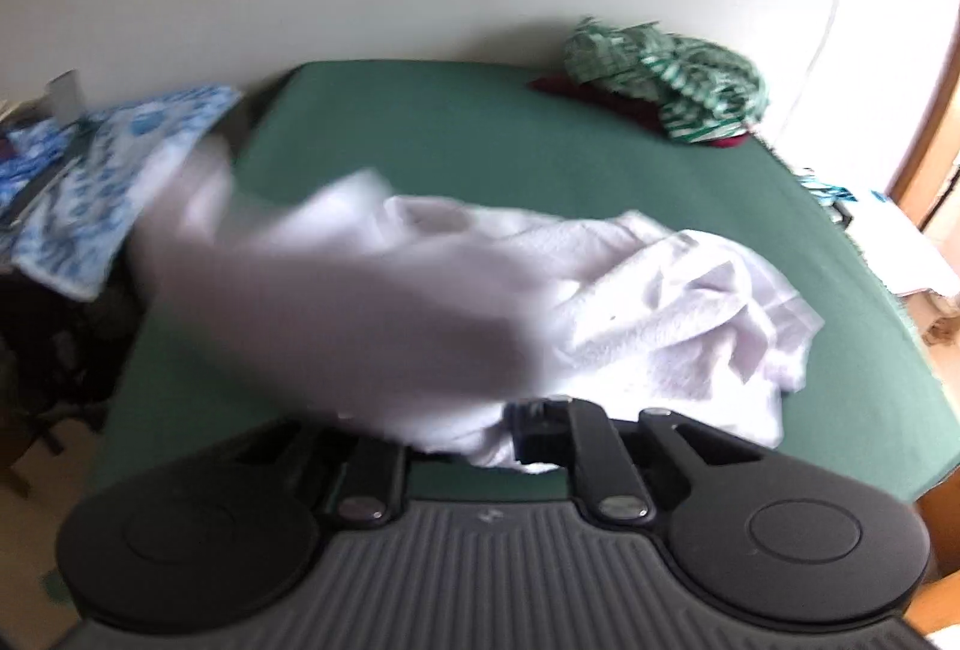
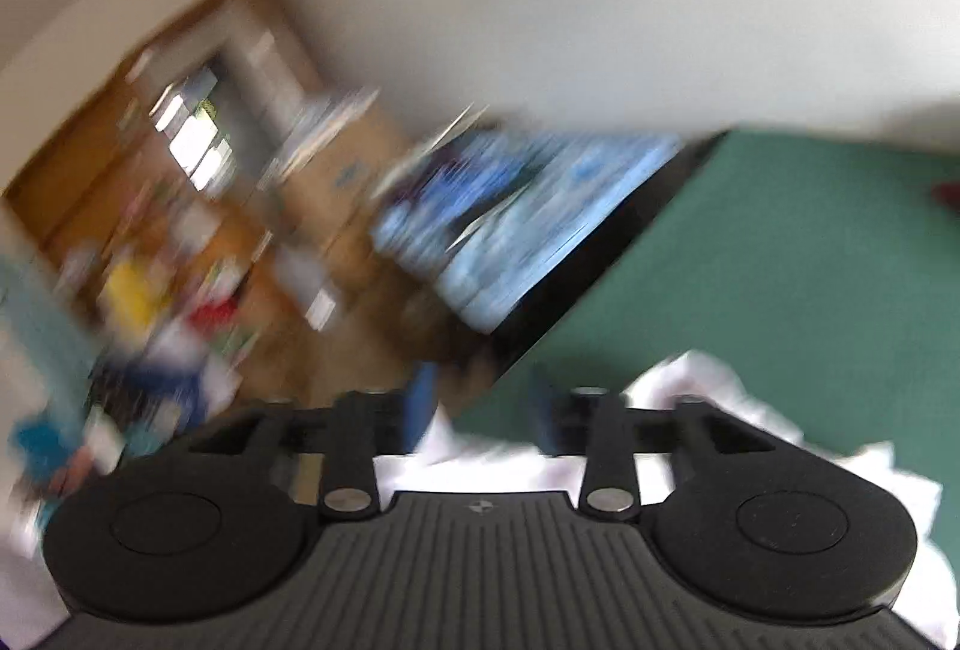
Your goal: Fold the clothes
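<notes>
**White garment bunched on green table**

Crumpled white cloth (image 1: 600, 302) is seen lying near the front edge of the green table (image 1: 480, 140), in the left wrist view. Its right half is heaped in soft folds with a slightly nubbly, towel-like texture; its left half is smeared by motion blur into a pale streak reaching toward the table's left edge. The near part of the cloth is drawn up against the left gripper (image 1: 474, 440), whose fingers are covered by the fabric, so whether anything is clamped cannot be told.

In the right wrist view, the same white cloth (image 2: 690, 410) is seen spread under and around the right gripper (image 2: 480, 404). Its two blue fingertips (image 2: 423, 398) are held apart with a clear gap between them, and nothing is gripped. That view is heavily blurred.

A green-and-white striped garment (image 1: 672, 80) is piled at the far right corner of the table, on top of a dark red cloth (image 1: 576, 92). A blue-patterned cloth (image 1: 114, 170) is draped beside the table's left edge.
</notes>
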Motion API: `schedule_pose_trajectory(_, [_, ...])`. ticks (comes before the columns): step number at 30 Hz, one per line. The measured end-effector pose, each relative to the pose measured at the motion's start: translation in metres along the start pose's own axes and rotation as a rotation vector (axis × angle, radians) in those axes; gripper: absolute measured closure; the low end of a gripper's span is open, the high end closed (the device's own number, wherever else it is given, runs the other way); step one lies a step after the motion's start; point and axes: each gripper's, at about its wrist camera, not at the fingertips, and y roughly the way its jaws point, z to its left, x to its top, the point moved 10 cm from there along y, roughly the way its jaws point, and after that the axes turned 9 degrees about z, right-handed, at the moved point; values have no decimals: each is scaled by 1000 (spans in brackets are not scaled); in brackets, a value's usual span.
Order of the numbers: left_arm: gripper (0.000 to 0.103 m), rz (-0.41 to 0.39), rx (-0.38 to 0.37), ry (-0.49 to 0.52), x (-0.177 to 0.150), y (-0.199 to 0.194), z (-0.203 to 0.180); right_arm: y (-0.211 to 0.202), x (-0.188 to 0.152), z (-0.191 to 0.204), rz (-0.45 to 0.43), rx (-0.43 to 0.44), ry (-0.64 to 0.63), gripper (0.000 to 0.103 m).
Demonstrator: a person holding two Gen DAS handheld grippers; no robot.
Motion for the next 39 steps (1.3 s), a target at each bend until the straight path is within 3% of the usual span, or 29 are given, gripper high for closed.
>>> schedule_pose_trajectory(2, [91,9,8,1,-12,-5,15,-7,-1,-50,-23,-162,64,39])
schedule_pose_trajectory(4, [91,22,-3,26,-23,-11,19,-3,-19,-101,33,-305,120,39])
schedule_pose_trajectory(6, [91,37,-15,49,-33,-16,25,11,-46,-142,123,-381,205,39])
schedule_pose_trajectory(9, [91,58,-6,71,-42,-21,38,37,-90,-175,235,-350,382,40])
schedule_pose_trajectory(14, [90,80,27,66,-41,-27,48,79,-116,-162,280,-133,537,36])
schedule_pose_trajectory(15, [89,80,44,68,-42,-30,50,87,-115,-155,284,-106,532,40])
schedule_pose_trajectory(16, [88,79,62,70,-44,-34,53,92,-111,-145,283,-93,506,51])
schedule_pose_trajectory(17, [88,79,81,68,-45,-36,57,98,-107,-135,282,-79,481,92])
schedule_pose_trajectory(20, [87,62,124,54,-41,-42,70,82,-76,-116,194,-62,409,97])
schedule_pose_trajectory(24, [76,36,152,81,-31,-41,73,48,-11,-87,27,64,364,98])
schedule_pose_trajectory(26, [76,45,164,102,-28,-33,73,45,16,-75,-18,72,317,98])
schedule_pose_trajectory(28, [74,74,169,105,-36,-28,76,57,24,-71,-1,23,273,93])
schedule_pose_trajectory(31, [70,113,179,101,-53,-27,82,71,13,-83,14,-42,281,71])
schedule_pose_trajectory(33, [67,129,195,95,-65,-32,88,77,-5,-97,66,-120,272,51])
schedule_pose_trajectory(36, [60,141,218,96,-77,-48,100,82,-39,-120,160,-238,246,50])
schedule_pose_trajectory(39, [56,106,240,114,-68,-72,107,85,-76,-131,247,-256,268,49])
